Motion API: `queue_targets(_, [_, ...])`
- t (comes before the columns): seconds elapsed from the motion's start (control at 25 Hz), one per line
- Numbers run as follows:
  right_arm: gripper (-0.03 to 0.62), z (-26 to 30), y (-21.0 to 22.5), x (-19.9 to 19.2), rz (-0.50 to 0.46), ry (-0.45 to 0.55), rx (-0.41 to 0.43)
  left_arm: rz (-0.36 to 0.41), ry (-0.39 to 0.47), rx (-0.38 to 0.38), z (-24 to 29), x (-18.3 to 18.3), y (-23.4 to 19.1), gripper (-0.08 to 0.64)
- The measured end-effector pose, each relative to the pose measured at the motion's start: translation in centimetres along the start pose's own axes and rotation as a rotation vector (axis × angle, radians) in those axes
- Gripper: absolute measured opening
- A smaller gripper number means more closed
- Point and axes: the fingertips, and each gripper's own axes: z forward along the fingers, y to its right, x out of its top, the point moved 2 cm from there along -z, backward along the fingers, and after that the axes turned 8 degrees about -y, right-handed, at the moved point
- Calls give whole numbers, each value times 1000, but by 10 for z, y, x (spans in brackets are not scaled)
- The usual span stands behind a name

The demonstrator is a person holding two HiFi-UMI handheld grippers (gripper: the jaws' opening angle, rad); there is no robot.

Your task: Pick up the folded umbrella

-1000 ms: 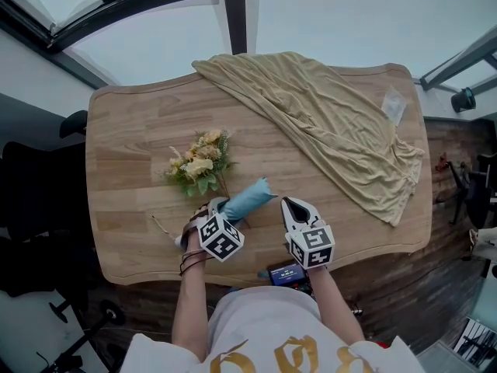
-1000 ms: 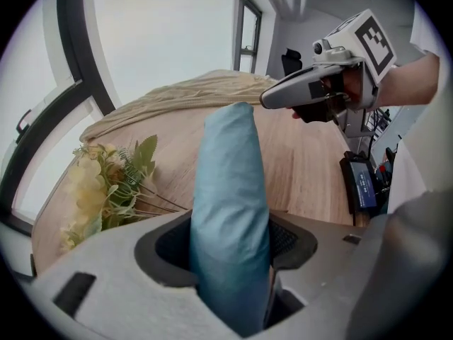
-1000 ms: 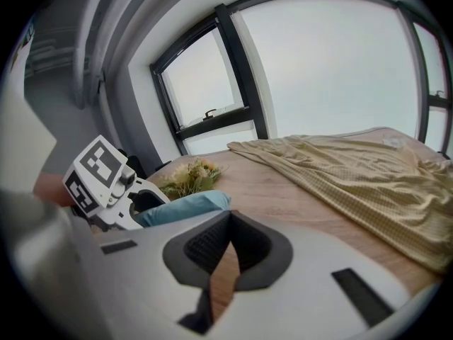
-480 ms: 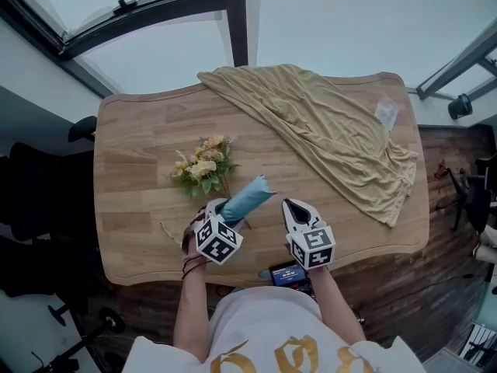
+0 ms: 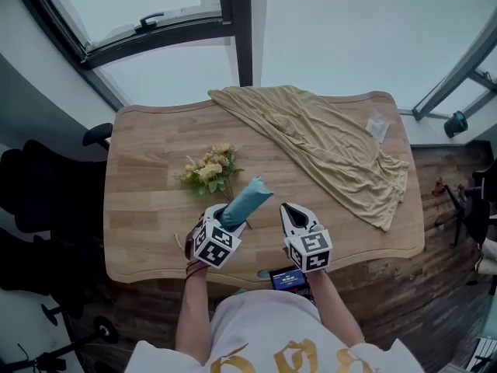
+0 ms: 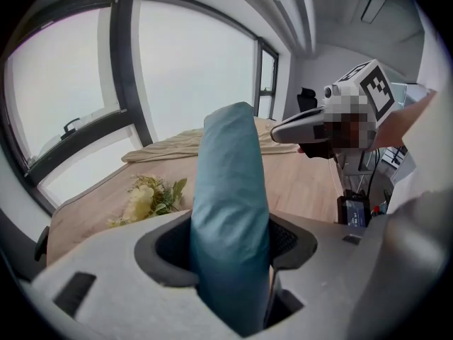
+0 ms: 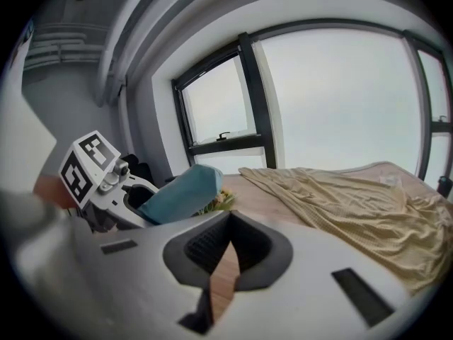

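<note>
At the near edge of the wooden table (image 5: 147,208), the folded umbrella's (image 5: 245,200) lower end is hidden behind the left gripper (image 5: 224,214). That gripper's jaws pinch the umbrella's blue sleeve, and its free end slants away. The right gripper (image 5: 293,214) is close beside it, jaws pressed together on nothing. The small screen (image 5: 286,277) below is too small to read.

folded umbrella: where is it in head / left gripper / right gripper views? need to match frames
Head view: folded umbrella low centre, slanting up and right out of the left gripper.
Left gripper view: dead centre, clamped between the jaws, standing up through the middle.
Right gripper view: left of centre, sticking out of the left gripper.
Shared landmark: beige cloth on the table beyond it, in all three views.
</note>
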Motion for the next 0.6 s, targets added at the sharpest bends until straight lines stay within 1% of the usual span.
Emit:
queue_targets(0.32, [11, -37, -26, 6, -36, 66, -5, -54, 120, 35, -38, -2, 17, 273])
queue_targets(0.6, [11, -65, -49, 1, -47, 99, -4, -81, 246, 92, -76, -4, 30, 273])
